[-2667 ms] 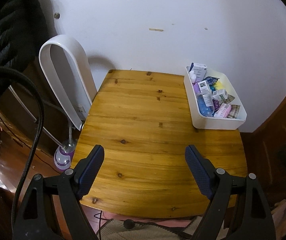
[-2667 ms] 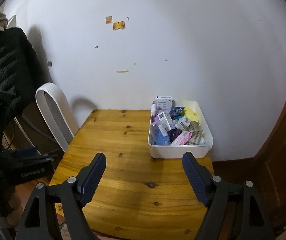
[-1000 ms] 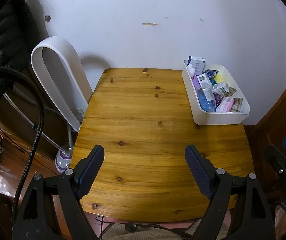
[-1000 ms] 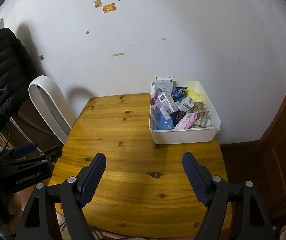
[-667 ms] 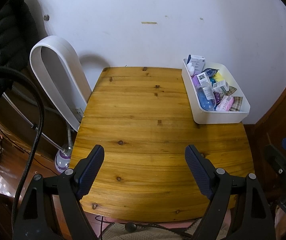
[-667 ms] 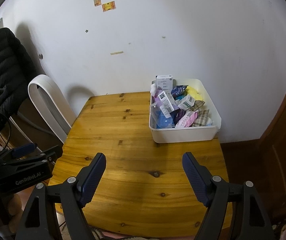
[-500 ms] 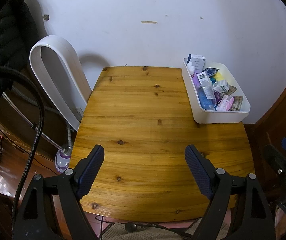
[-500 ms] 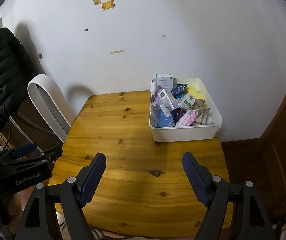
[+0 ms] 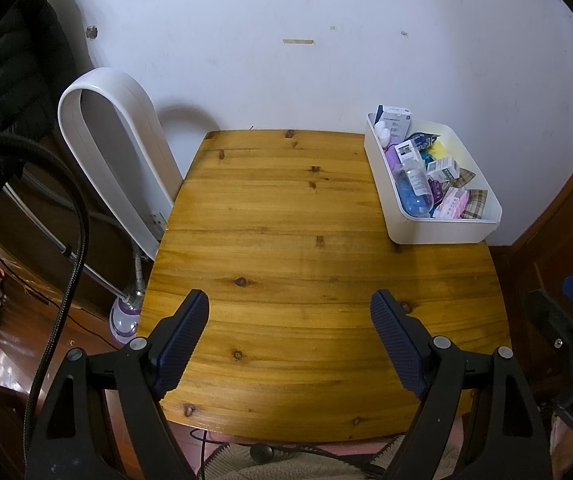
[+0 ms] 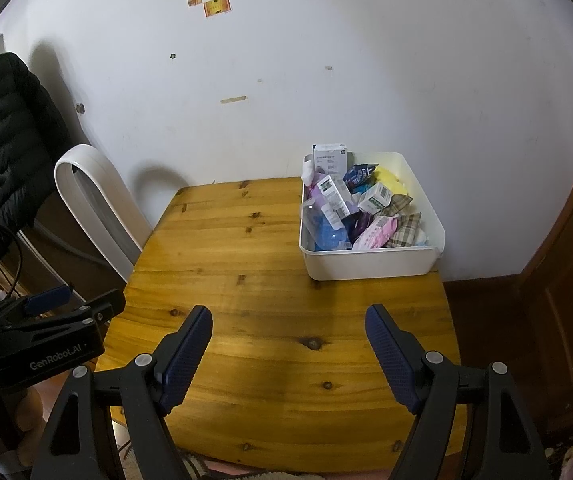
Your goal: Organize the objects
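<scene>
Beyond both spread, empty tools, white bin (image 10: 370,266) sits far-right on counter (image 10: 246,264), nearer right tool (image 10: 288,332) than left tool (image 9: 289,316).

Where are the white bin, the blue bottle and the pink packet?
white bin (image 10: 370,266), right wrist view, on its near wall.
blue bottle (image 10: 326,234), right wrist view, on its blue body.
pink packet (image 9: 455,204), left wrist view, on its top face.
</scene>
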`<state>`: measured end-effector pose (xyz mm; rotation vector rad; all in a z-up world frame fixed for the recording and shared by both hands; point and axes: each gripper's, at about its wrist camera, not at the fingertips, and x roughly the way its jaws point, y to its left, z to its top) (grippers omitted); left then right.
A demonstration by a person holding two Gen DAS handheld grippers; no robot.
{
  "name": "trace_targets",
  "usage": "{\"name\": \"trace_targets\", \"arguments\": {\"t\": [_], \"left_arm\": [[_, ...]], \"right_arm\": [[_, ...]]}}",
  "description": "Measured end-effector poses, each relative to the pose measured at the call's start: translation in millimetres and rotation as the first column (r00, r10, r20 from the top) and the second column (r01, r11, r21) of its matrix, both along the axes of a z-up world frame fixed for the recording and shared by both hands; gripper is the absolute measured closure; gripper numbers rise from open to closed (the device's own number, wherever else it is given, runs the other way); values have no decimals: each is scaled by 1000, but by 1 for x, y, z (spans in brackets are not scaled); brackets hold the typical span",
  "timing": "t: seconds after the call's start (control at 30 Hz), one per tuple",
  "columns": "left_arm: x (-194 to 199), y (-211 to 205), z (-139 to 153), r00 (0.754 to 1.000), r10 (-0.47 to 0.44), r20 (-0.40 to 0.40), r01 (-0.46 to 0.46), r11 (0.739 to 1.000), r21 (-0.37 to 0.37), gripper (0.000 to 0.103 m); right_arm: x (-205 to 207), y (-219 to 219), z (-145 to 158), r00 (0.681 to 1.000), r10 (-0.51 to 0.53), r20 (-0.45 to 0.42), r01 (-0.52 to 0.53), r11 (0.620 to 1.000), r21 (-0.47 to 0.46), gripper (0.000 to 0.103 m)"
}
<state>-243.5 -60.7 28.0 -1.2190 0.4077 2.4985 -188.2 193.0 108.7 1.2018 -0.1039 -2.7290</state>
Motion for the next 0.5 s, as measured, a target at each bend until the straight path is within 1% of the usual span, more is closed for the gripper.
{"name": "trace_targets", "arguments": {"t": [0.5], "left_arm": [[-1, -2, -1, 1000, -6, 9, 6, 1000, -4, 18]], "right_arm": [[1, -3, -4, 1000, 3, 8, -3, 1000, 2, 23]]}}
